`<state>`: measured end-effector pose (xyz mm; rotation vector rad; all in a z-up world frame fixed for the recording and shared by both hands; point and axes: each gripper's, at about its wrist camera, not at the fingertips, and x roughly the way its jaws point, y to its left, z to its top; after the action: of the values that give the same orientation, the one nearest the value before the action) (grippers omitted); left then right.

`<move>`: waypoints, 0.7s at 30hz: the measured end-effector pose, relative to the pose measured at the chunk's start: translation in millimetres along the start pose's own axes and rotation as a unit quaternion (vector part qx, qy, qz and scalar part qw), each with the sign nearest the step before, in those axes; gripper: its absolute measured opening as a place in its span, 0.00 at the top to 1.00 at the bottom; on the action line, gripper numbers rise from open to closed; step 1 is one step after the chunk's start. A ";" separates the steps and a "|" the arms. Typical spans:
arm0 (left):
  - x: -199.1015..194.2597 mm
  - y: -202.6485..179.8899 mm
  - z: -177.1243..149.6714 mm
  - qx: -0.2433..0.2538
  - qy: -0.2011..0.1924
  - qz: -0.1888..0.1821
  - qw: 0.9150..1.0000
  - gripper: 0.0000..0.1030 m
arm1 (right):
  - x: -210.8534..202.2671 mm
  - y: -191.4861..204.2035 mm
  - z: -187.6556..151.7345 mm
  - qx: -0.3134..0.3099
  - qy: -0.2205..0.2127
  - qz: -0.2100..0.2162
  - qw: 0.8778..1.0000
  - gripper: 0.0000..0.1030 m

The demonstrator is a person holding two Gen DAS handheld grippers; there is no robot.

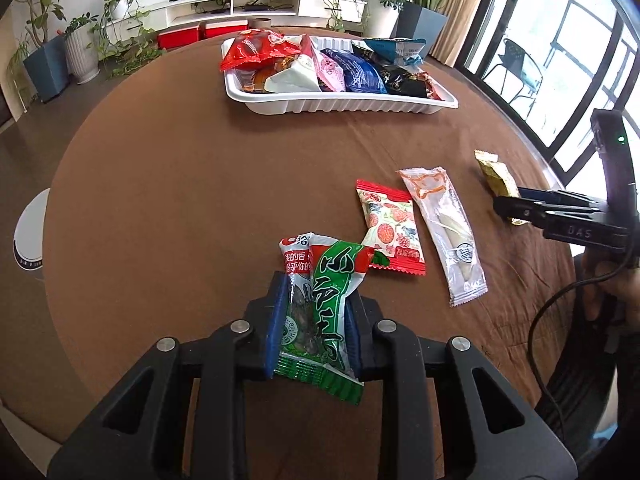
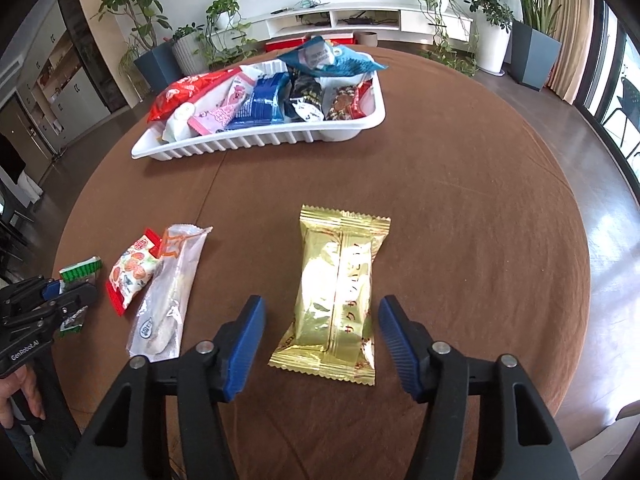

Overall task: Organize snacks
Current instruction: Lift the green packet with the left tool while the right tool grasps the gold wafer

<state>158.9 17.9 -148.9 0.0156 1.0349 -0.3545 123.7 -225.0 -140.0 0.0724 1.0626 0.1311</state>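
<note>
My left gripper (image 1: 316, 312) is shut on a green snack packet (image 1: 332, 316) with a red-and-white packet (image 1: 298, 256) pinched alongside it, both lifted off the brown table. The left gripper (image 2: 60, 300) shows at the left edge of the right wrist view. A gold packet (image 2: 340, 296) lies flat between the blue pads of my right gripper (image 2: 322, 336), which stands open with gaps on both sides. The right gripper (image 1: 516, 204) shows by the gold packet (image 1: 494, 174) at the table's right. A red fruit-print packet (image 1: 390, 228) and a clear long packet (image 1: 444, 232) lie between the two grippers.
A white ribbed tray (image 1: 340, 106) at the far side holds several packets; the same tray (image 2: 256, 140) shows in the right wrist view. The round table (image 1: 180, 200) has a brown cloth. Potted plants and a low white shelf stand beyond it. A hand (image 2: 20, 392) holds the left gripper.
</note>
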 end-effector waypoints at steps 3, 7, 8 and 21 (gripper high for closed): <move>-0.3 -0.1 -0.7 -0.006 0.000 -0.011 1.000 0.77 | 1.1 -1.3 1.9 -0.003 0.000 0.000 1.000 0.44; -3.2 -0.7 -1.0 -0.011 -0.002 -0.022 1.000 0.77 | 0.8 -2.5 2.6 -0.009 0.001 -0.003 1.000 0.59; -3.8 -0.8 -0.9 -0.012 -0.002 -0.024 1.000 0.77 | 0.4 -3.2 2.6 -0.008 0.002 0.000 1.000 0.61; -8.9 -2.7 2.1 -0.021 -0.008 -0.043 0.999 0.77 | -6.7 3.5 0.4 -0.015 -0.005 0.019 1.000 0.68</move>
<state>155.7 17.4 -139.9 -0.0698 1.0282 -0.4110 120.5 -222.5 -133.6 0.0658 1.0495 0.1804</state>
